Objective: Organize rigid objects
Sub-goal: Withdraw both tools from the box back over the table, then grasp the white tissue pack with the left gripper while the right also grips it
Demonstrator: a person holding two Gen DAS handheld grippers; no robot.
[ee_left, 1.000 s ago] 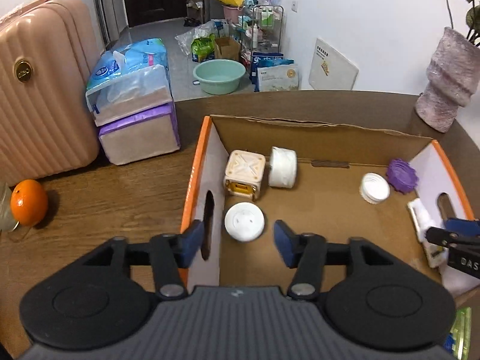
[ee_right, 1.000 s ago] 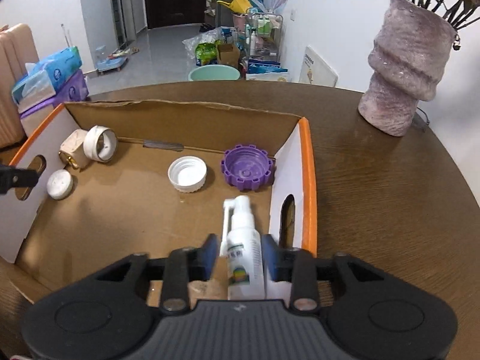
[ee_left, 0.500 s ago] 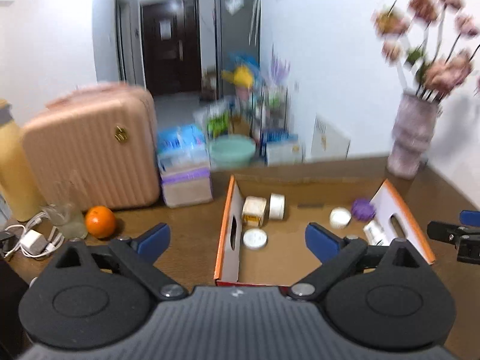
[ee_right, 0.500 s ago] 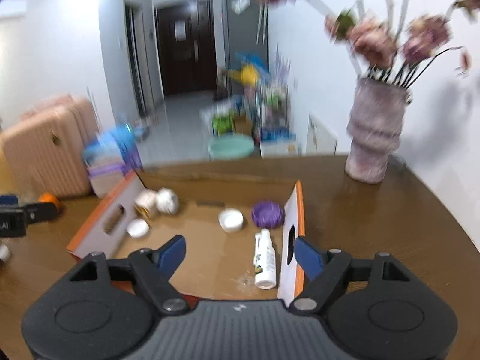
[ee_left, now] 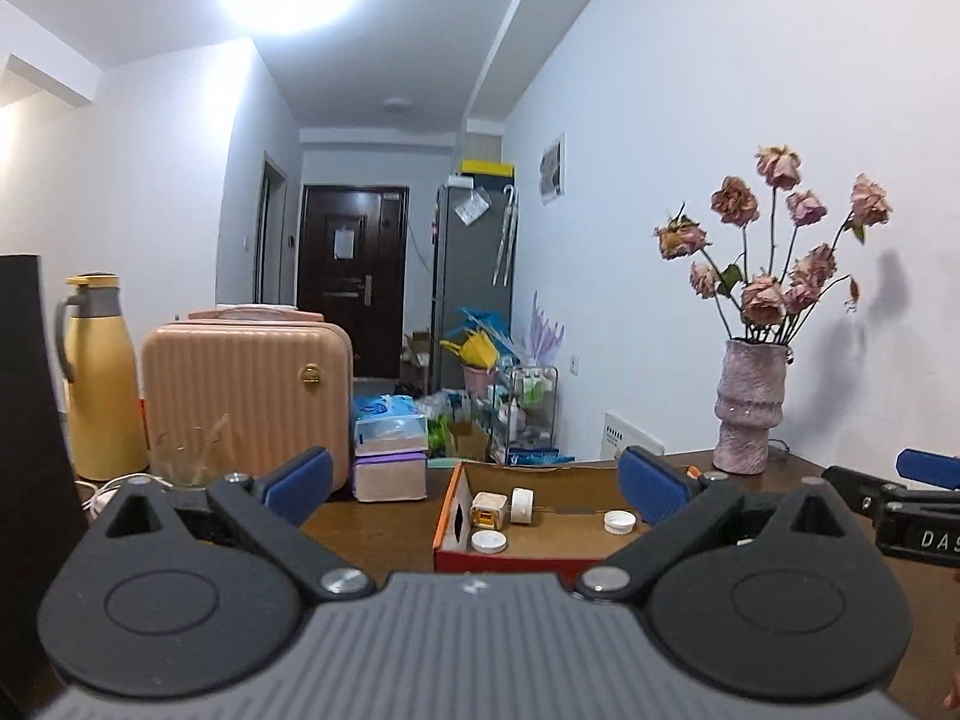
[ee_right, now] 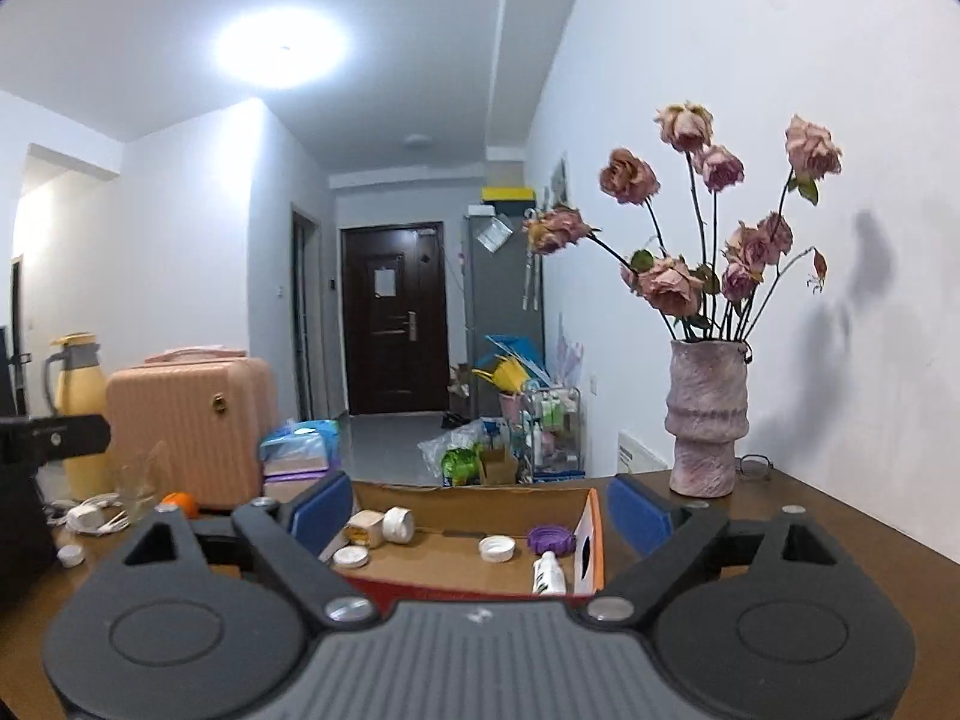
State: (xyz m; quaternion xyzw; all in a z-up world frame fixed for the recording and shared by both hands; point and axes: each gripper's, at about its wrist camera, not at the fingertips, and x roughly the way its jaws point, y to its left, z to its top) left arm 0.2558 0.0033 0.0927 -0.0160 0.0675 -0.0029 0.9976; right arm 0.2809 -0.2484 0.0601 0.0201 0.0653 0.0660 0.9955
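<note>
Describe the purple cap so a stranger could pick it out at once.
Find the open cardboard box with orange edges on the brown table. Inside, near its right wall, lies the purple cap, between a white cap and a spray bottle. It alone is purple, with a ridged rim.

The cardboard box (ee_right: 591, 519) holds three white caps (ee_right: 497, 548), one purple cap (ee_right: 551, 538), one spray bottle (ee_right: 547, 575) (lying flat) and one beige cube (ee_right: 365, 528).
</note>
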